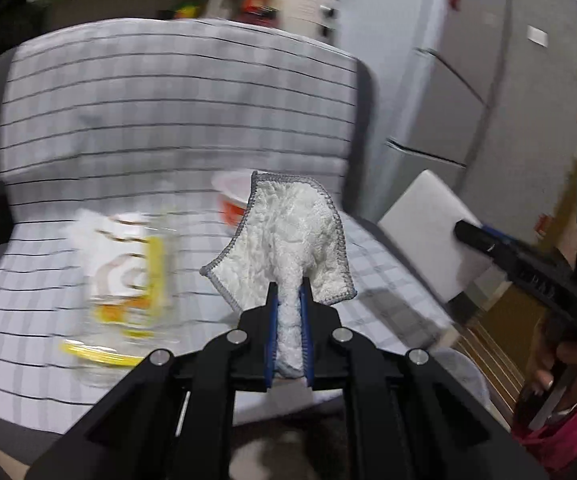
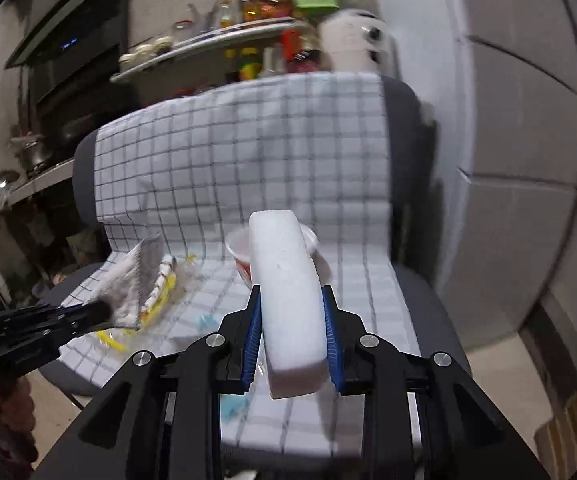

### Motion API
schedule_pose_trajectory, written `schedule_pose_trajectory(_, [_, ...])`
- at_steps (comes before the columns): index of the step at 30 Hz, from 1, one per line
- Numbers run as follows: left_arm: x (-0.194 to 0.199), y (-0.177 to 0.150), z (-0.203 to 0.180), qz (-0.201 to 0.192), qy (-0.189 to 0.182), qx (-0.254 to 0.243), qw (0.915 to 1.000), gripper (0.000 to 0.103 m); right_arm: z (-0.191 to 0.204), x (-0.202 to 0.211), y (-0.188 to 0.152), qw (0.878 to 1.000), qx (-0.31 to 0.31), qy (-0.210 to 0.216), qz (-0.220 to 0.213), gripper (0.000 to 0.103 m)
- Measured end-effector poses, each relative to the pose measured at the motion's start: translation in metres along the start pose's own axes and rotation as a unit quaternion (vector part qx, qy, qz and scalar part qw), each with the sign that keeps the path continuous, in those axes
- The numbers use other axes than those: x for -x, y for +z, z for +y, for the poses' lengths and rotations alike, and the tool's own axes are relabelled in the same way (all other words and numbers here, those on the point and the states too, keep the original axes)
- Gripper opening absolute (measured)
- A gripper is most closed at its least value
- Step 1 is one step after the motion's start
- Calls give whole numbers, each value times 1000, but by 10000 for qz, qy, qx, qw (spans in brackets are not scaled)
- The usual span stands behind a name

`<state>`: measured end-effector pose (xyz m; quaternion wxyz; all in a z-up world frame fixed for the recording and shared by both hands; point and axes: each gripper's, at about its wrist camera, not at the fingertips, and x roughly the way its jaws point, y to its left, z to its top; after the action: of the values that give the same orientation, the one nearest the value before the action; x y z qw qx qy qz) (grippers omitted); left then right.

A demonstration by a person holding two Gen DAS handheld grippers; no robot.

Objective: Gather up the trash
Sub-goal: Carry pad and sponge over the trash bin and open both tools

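My left gripper is shut on a white cloth with grey stitched edge, held above a chair seat covered in checked fabric. On the seat lie a clear plastic wrapper with yellow and orange print and a red and white paper cup. My right gripper is shut on a white foam block; it shows in the left wrist view at the right. The cup sits behind the block. The left gripper with the cloth shows at the left, over the wrapper.
The chair's grey back and seat edges frame the fabric. A grey fridge or cabinet stands to the right. A shelf with bottles and jars is behind the chair. Small blue scraps lie on the seat.
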<state>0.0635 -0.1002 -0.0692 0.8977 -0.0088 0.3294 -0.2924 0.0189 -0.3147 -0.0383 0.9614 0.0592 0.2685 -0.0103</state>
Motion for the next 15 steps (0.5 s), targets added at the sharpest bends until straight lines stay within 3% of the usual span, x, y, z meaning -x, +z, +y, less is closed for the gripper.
schedule_pose_trajectory(7, [-28,-25,-75,388,-760,-639,9943,8,-46,45,-48,9954,-382,-873,67,29])
schedule_pose_trajectory(15, [-54,-44,-176,661,-1735,-1515,9709,8,-124,115,-87,9751,-1233,-1839,-82,29])
